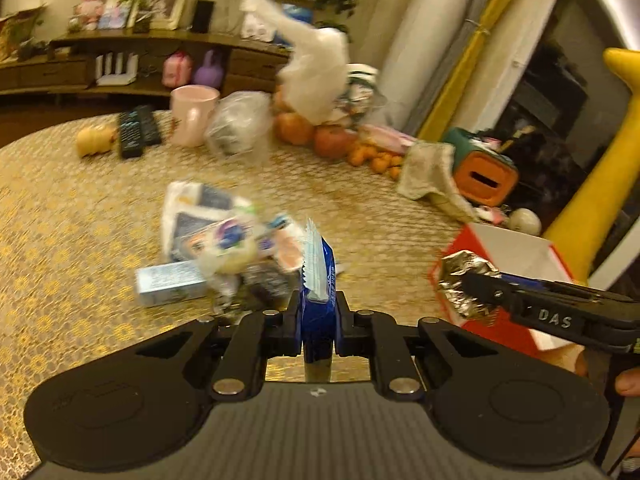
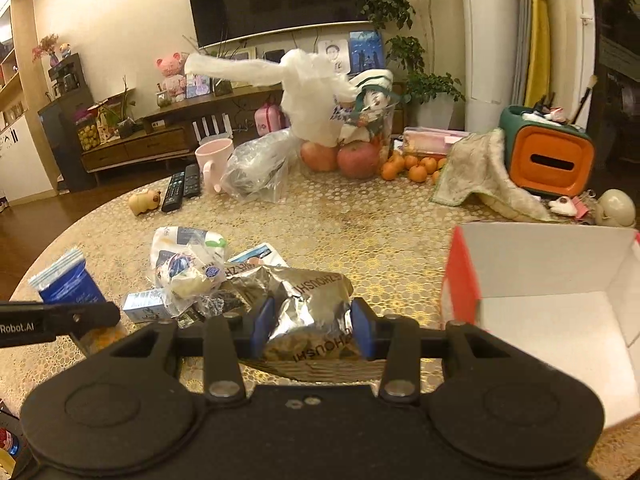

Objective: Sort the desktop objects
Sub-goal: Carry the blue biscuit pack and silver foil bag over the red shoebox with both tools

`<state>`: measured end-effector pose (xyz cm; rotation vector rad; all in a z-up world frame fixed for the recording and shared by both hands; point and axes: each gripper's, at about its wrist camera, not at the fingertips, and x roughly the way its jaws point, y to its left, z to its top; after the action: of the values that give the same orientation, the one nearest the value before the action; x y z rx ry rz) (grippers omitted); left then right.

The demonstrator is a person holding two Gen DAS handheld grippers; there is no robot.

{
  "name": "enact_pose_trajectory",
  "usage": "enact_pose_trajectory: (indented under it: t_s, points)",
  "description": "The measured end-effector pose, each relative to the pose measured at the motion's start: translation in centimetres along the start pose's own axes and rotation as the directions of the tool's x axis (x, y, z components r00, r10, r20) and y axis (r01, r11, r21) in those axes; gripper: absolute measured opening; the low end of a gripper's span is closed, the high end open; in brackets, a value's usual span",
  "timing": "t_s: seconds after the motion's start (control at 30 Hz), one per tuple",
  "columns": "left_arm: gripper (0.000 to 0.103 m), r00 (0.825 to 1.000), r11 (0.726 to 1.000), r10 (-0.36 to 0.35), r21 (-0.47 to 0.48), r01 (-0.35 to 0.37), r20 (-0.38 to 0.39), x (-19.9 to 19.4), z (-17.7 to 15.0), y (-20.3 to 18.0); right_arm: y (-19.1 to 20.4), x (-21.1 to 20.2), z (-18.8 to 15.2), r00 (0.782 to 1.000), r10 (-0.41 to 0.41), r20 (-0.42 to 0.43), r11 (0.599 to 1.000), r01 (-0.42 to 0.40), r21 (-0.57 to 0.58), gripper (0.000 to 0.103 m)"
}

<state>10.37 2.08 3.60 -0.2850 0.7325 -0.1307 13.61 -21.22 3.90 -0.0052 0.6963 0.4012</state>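
My left gripper (image 1: pixel 318 308) is shut on a blue snack packet (image 1: pixel 318 276), held upright above the table; the packet also shows in the right wrist view (image 2: pixel 66 284). My right gripper (image 2: pixel 312 320) is shut on a crumpled silver foil packet (image 2: pixel 310 300), which also shows in the left wrist view (image 1: pixel 466 284), close to the left edge of a red-and-white open box (image 2: pixel 556 280). A pile of snack packets and a small light-blue carton (image 2: pixel 184 276) lies on the table between the grippers.
On the gold patterned round table (image 2: pixel 360 220): two remotes (image 2: pixel 182 186), pink mug (image 2: pixel 214 162), clear plastic bag (image 2: pixel 256 170), apples and small oranges (image 2: pixel 408 168), white bag (image 2: pixel 312 96), cloth (image 2: pixel 476 172), orange-green organiser (image 2: pixel 548 156), small toy (image 2: pixel 144 200).
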Motion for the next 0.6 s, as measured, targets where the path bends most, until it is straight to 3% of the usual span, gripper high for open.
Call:
enact_pose_trajectory:
  t_s: [0.3, 0.6]
  points:
    - [0.013, 0.995, 0.991, -0.1, 0.09, 0.101, -0.022, 0.7, 1.1, -5.9, -3.3, -3.8, 0.0, 0.999, -0.03, 0.042, 0.999, 0.03, 0.015, 0.041]
    - [0.013, 0.978, 0.967, -0.188, 0.154, 0.2, -0.093, 3.3, 1.8, -11.5, -8.8, -6.0, -0.8, 0.99, -0.128, 0.053, 0.991, 0.126, 0.051, 0.041]
